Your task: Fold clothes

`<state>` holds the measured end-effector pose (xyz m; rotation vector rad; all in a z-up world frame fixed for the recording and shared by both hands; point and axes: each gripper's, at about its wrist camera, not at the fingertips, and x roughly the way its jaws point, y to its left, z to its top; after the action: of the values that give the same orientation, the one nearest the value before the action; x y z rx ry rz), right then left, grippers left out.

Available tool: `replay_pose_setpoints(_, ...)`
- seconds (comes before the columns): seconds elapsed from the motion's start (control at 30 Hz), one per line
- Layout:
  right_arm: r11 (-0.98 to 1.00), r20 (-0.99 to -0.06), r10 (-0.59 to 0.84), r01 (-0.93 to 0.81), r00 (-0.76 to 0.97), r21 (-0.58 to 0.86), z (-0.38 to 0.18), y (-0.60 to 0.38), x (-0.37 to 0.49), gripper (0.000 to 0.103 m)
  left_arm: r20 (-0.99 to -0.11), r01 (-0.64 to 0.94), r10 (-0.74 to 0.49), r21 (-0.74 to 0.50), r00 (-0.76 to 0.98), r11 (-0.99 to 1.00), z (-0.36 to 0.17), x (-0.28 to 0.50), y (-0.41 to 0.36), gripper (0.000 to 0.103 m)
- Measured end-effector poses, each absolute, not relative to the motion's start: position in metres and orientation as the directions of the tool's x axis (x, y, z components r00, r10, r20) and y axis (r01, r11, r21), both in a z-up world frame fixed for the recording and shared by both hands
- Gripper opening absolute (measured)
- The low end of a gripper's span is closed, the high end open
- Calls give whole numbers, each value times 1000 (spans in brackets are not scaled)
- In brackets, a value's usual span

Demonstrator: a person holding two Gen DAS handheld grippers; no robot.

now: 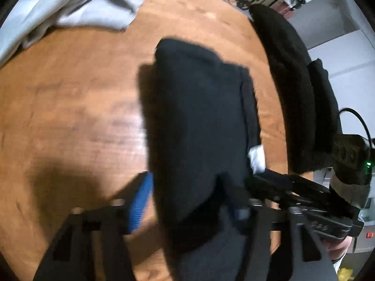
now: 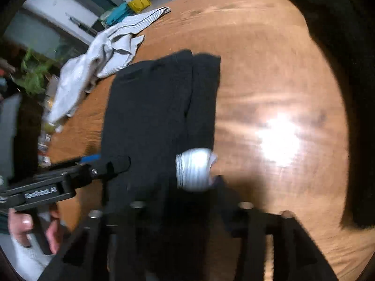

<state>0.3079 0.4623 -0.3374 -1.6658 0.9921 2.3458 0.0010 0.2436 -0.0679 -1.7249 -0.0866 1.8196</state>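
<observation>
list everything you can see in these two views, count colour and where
folded garment: one, black, middle of the table, near end between both sets of jaws
white label: one, white, at the black garment's near end
grey garment: one, light grey, crumpled at the table's far edge
dark fleecy item: one, black, along the table's edge
table: one, brown wood
floor clutter: several, mixed colours, beyond the table
left gripper: one, black, blue pad, jaws apart
right gripper: one, black
hand: one, holding the left gripper's handle
</observation>
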Motion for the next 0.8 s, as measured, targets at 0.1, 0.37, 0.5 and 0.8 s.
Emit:
replay_pose_setpoints(0.1,-779,-867,-312,-419,-387,467,-339,453,322,49,-871,-419,488,-466,61,-780,-67,12,242,71)
replay_pose_setpoints(0.37,-773,-868,-317,-426,-383,470,-343,448,339,43,-864,-397,497,-485,81,-779,-68,25,242,55)
replay_pose_setpoints(0.5,-773,-874,-297,-441,-384,456,-342,446,358,54,-877,-421,476,-457,65,-784,-67,41,240,75)
replay_pose_setpoints(0.8,-756,-863,-289,-454,-413,471,-343,434,379,63,-852,-399,503,-516,146,-758,-77,49,239,45)
